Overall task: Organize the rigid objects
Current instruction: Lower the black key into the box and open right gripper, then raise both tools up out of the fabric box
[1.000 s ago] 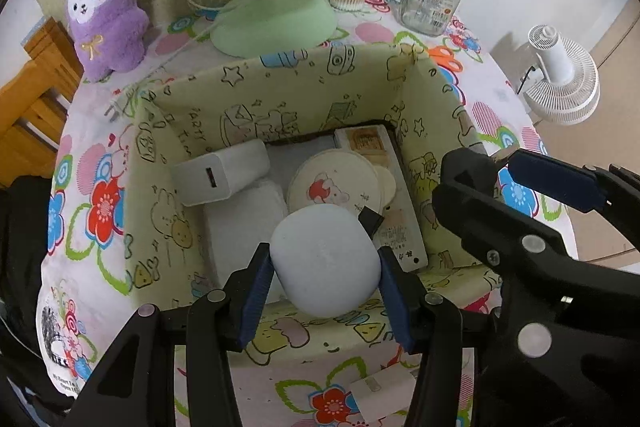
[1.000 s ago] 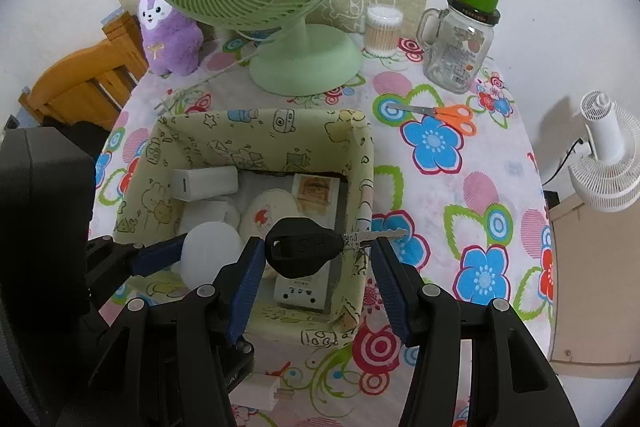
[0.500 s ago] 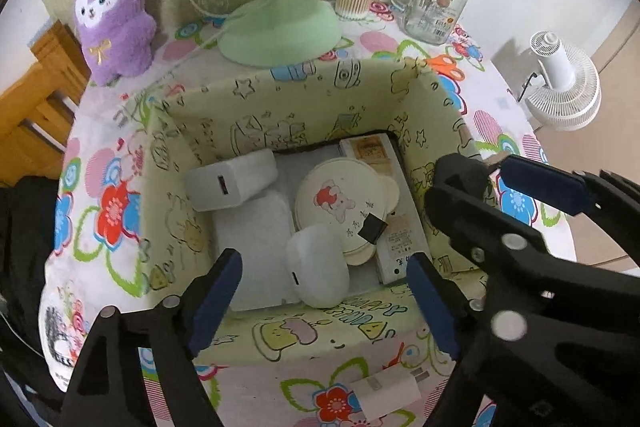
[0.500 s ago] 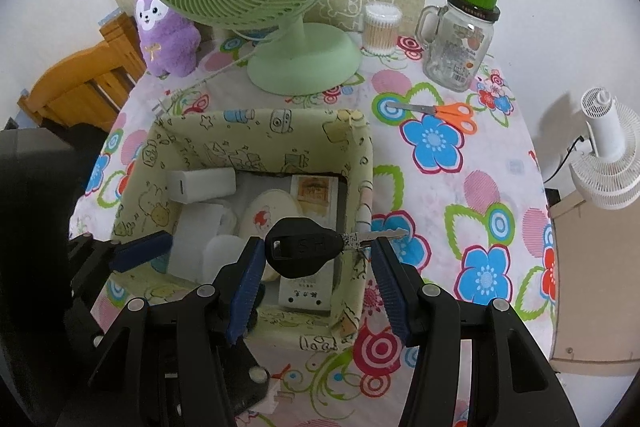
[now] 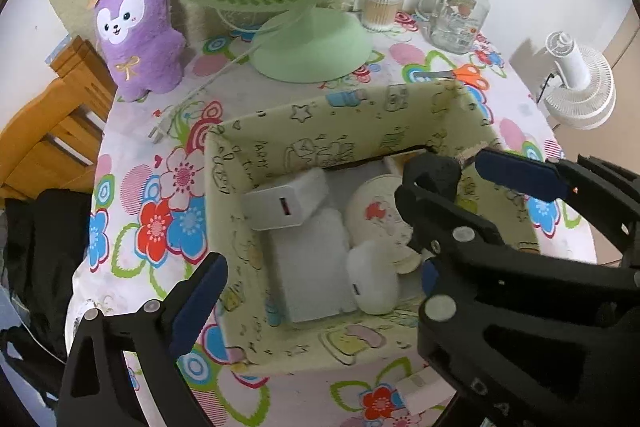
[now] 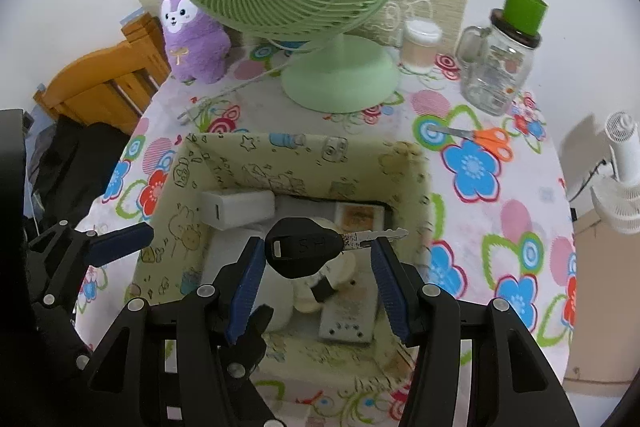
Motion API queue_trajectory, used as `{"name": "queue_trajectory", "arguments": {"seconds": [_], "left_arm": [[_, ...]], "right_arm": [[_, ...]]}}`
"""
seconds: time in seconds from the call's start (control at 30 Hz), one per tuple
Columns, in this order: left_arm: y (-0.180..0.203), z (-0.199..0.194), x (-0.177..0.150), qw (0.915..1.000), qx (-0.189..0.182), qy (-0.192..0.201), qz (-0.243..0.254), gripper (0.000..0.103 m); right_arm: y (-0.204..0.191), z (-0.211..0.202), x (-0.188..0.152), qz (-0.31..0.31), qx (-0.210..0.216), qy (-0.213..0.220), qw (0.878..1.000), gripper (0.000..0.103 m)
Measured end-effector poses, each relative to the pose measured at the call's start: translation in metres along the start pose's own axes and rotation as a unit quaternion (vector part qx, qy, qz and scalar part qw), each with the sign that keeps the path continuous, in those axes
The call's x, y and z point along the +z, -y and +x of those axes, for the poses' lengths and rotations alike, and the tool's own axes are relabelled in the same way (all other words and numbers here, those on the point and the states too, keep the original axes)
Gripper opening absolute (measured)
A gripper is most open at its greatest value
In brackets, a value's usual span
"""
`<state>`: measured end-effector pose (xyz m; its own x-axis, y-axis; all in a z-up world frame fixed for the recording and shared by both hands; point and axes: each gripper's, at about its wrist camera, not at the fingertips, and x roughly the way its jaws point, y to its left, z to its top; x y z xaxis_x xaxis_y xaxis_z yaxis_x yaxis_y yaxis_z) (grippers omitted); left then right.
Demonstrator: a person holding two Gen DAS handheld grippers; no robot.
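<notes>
Right wrist view: a black-headed key [image 6: 310, 251] is pinched crosswise by the right gripper [image 6: 316, 279], directly above the fabric box [image 6: 304, 155]; the empty left gripper [image 5: 320, 287] is spreading beside it.

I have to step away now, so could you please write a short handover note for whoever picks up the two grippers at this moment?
Left gripper: jaws opening, nothing between them, above the fabric box.
Right gripper: shut on the black-headed key, held above the box, blade pointing right.
In the box: white charger, white rounded case lying near the front wall, flat white block, round cartoon-printed item, a flat device on the right.
Done: the rounded case is in the box.
Left: the key, probably next into the box; a small white item lies on the tablecloth in front of the box.
</notes>
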<state>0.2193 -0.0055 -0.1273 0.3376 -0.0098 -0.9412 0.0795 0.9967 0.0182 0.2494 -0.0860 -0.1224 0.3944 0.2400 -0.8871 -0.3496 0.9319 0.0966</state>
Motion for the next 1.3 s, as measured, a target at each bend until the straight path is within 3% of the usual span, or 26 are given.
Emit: {"name": "queue_trajectory", "arguments": {"seconds": [0.47,0.53,0.6,0.67,1.3], "left_arm": [[-0.014,0.019,0.008,0.9997,0.01,-0.021,-0.003,0.1],[-0.017,0.022,0.009,0.9994,0.021,-0.025,-0.007,0.099],[-0.018,0.023,0.01,0.9995,0.015,-0.026,-0.009,0.1],[-0.019,0.021,0.01,0.9996,0.005,-0.023,-0.013,0.1],[-0.003,-0.007,-0.004,0.9999,-0.01,-0.002,0.003,0.1]], "right_arm": [[-0.005,0.037,0.023,0.001,0.013,-0.001,1.0,0.059],[-0.007,0.04,0.026,-0.006,0.02,-0.007,1.0,0.064],[-0.006,0.039,0.027,-0.004,0.017,-0.001,1.0,0.087],[-0.004,0.035,0.027,-0.003,0.019,0.007,1.0,0.092],[0.005,0.0,-0.003,0.024,0.005,0.007,1.0,0.092]]}}
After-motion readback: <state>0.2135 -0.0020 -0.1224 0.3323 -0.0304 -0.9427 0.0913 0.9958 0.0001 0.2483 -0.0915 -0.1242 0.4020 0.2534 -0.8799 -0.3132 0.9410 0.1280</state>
